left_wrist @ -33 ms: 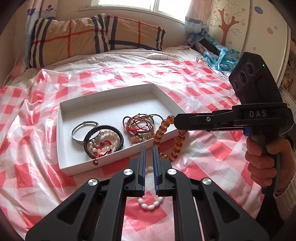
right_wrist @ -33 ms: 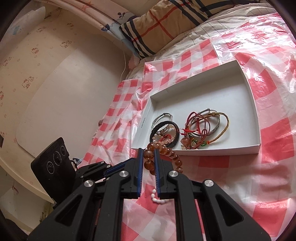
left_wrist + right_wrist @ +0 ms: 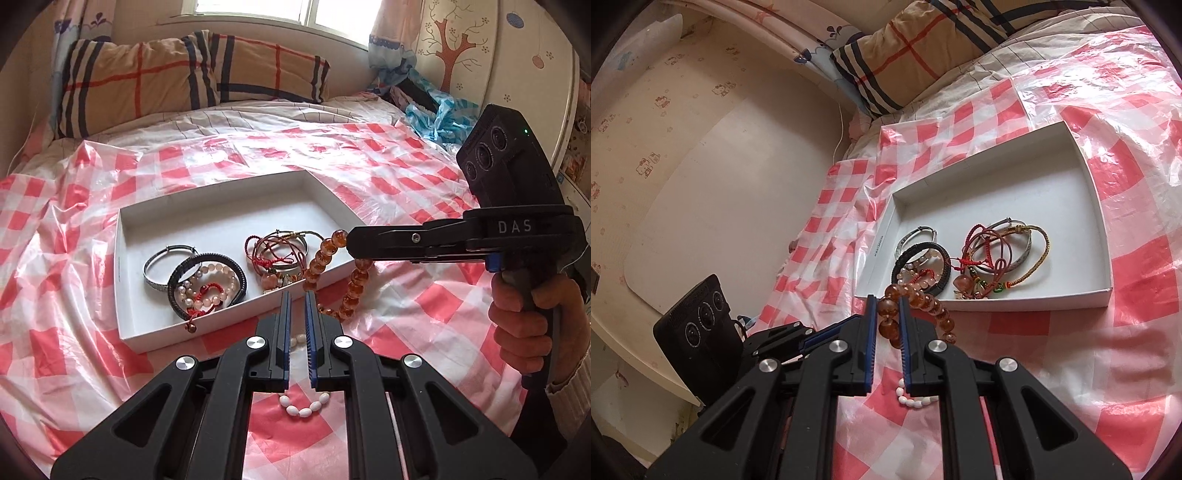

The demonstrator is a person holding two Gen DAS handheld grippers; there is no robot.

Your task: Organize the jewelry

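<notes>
While a red-and-white checked plastic sheet [image 3: 92, 280] covers the bed from near edge to far, a beige plaid pillow [image 3: 147, 77] lies at the far end under the window. On the sheet, left of centre in the left wrist view, sits a shallow white rectangular cardboard tray [image 3: 125, 266]. Its far half is bare; its near half holds the sorted jewelry. At the tray's near left lie a thin silver metal bangle [image 3: 153, 260], a black braided cord bracelet [image 3: 236, 273] and a pale pink bead bracelet [image 3: 218, 301] with a red knotted cord, overlapping one another. To their right lies a tangle of red cord bracelets [image 3: 258, 247] and thin bangles.

At the right of that view a person's hand [image 3: 517, 325] grips the handle of the black right gripper [image 3: 888, 306], which reaches leftward over the tray's near right corner. Its narrow jaws clamp an amber glass bead bracelet [image 3: 321, 258], whose loop hangs down just outside the tray's near wall, above the sheet.

The black left gripper [image 3: 297, 306] points toward the tray's near wall, jaws nearly closed with nothing between them. Beneath it, on the sheet near the camera, lies a small white oval-bead bracelet [image 3: 304, 404], partly hidden by the fingers.
</notes>
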